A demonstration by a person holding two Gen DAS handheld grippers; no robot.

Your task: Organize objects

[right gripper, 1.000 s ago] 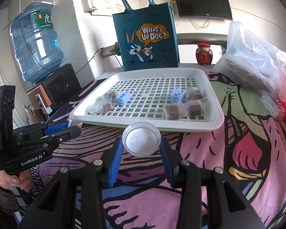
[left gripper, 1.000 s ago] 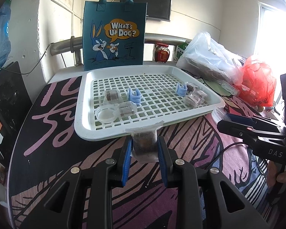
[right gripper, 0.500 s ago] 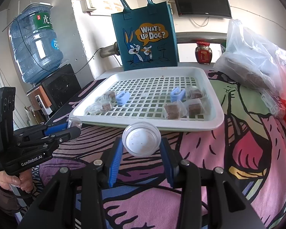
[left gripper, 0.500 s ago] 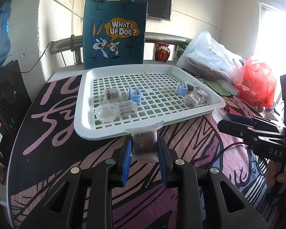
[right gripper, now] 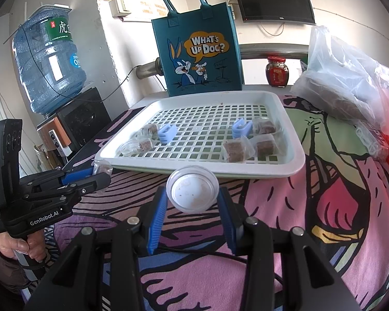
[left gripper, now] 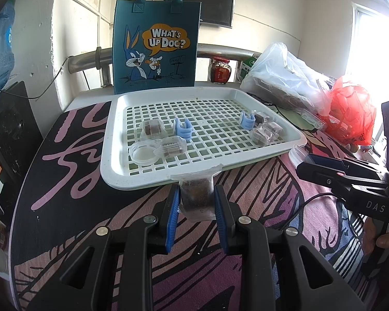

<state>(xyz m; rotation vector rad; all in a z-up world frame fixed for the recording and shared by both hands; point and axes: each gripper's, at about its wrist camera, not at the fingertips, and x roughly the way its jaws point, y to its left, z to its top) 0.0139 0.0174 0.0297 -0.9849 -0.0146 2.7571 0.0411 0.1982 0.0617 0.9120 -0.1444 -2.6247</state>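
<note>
Left claw (left gripper: 196, 202) clamps a bagged brown cube (left gripper: 197, 199) at lower centre, just short of the white tray (left gripper: 111, 171). Right claw (right gripper: 192, 207) pinches a round clear lid (right gripper: 192, 193) by its rim. Risks: slick bag slides out; lid pops free if squeezed or tilted.

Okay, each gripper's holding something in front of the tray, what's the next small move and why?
Probably bring the right gripper, shut on the round clear dish, under the left gripper, which clamps a wrapped brown cube. Both hover short of the white tray, where another dish lies beside a cube packet.
</note>
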